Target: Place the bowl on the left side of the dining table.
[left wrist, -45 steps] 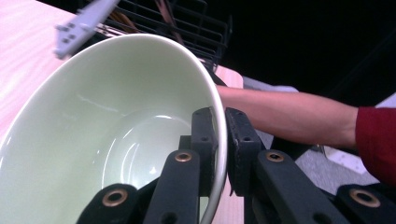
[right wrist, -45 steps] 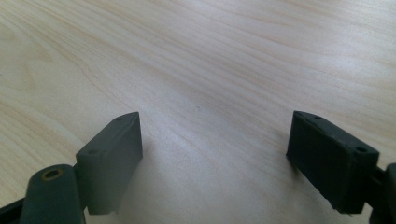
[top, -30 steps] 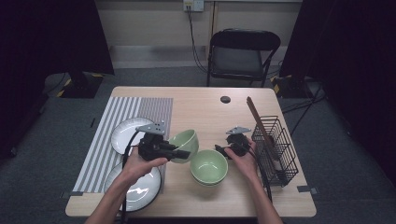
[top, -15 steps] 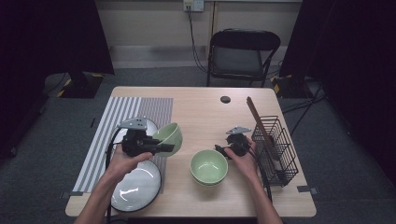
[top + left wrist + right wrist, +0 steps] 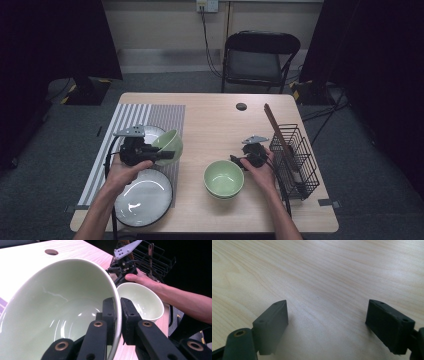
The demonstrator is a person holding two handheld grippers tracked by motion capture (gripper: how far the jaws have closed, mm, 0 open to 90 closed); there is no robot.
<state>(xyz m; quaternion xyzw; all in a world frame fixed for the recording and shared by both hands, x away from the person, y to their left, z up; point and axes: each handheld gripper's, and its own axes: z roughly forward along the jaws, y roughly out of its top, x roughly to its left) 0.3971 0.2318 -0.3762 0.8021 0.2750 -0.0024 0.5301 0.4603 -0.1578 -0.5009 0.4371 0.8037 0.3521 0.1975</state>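
At the left of the high view, a striped placemat (image 5: 127,131) lies on the counter (image 5: 215,120), with a white plate (image 5: 144,196) near the lower edge of the frame; a forearm crosses that plate's left rim. A second white plate (image 5: 150,132) further up is mostly hidden behind the left gripper (image 5: 161,154) and what it carries. That gripper is clamped on the rim of a pale green bowl (image 5: 170,142), one jaw inside and one outside, as the left gripper view shows closely; the bowl (image 5: 57,310) is tipped on its side, held above the placemat, and nothing lies in it. Its lower edge is cut off by the bottom of that view.

Centre-right in the high view, a second green bowl (image 5: 224,178) stands upright on the bare wood, also holding nothing. Just beside its upper right rim rests the right gripper (image 5: 239,161); in the right gripper view its jaws stand wide apart over plain counter, with nothing between them.

At the right, a black wire rack (image 5: 295,160) holds a dark wooden utensil (image 5: 277,129) leaning upward; the rack's other contents are too dim to make out.
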